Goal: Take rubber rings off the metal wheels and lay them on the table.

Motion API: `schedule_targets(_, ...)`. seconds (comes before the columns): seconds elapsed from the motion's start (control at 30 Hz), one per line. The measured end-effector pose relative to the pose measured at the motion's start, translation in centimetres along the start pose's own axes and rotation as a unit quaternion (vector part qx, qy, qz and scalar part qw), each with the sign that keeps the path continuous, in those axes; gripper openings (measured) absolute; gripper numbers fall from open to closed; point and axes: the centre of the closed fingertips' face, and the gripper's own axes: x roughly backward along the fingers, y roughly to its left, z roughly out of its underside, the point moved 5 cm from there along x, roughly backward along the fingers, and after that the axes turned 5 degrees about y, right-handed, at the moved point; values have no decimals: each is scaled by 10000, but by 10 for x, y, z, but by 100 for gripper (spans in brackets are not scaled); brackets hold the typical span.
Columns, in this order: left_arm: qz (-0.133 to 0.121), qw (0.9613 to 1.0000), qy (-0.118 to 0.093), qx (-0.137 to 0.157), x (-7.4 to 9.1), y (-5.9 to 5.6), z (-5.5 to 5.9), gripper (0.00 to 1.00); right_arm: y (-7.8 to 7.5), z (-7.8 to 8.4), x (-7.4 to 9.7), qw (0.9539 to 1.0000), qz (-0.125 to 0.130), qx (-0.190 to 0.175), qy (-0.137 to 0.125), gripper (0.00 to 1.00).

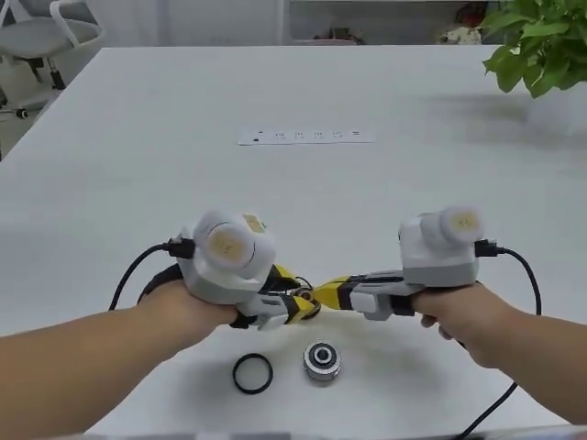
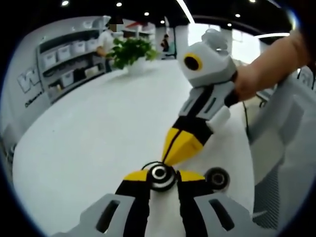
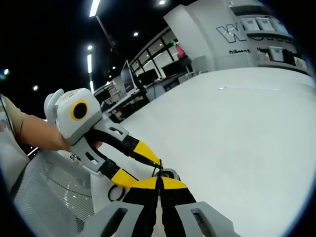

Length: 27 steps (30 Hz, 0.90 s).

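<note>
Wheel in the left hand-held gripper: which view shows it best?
Left gripper view: the wheel sits face-on between the left hand-held gripper's jaws, hub clear. Right gripper view catches an edge past its own jaw tips. Head view: mostly hidden behind the jaw tips.

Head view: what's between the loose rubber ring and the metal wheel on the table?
Nothing. Only bare table separates the rubber ring from the metal wheel in the head view.
</note>
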Motion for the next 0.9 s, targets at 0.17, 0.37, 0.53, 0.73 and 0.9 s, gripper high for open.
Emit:
schedule_targets(0.17,72,9999,-48,-85,11,-4,0,27,3,-2,2,10000,-43,1,-52,0)
schedule_targets(0.37,110,9995,-295,-22,30,-3,-5,32,11,-5,5,9999,-96,-4,-116,0)
schedule_targets(0.53,148,9989,-435,12,45,-6,-6,39,24,-9,6,9997,-197,17,-172,0)
schedule_targets(0.73,141,9983,-558,113,63,-8,-4,45,37,-12,5,9992,-342,51,-194,0)
schedule_targets(0.9,183,9975,-659,200,80,-14,-2,51,45,-13,6,9988,-457,74,-181,0)
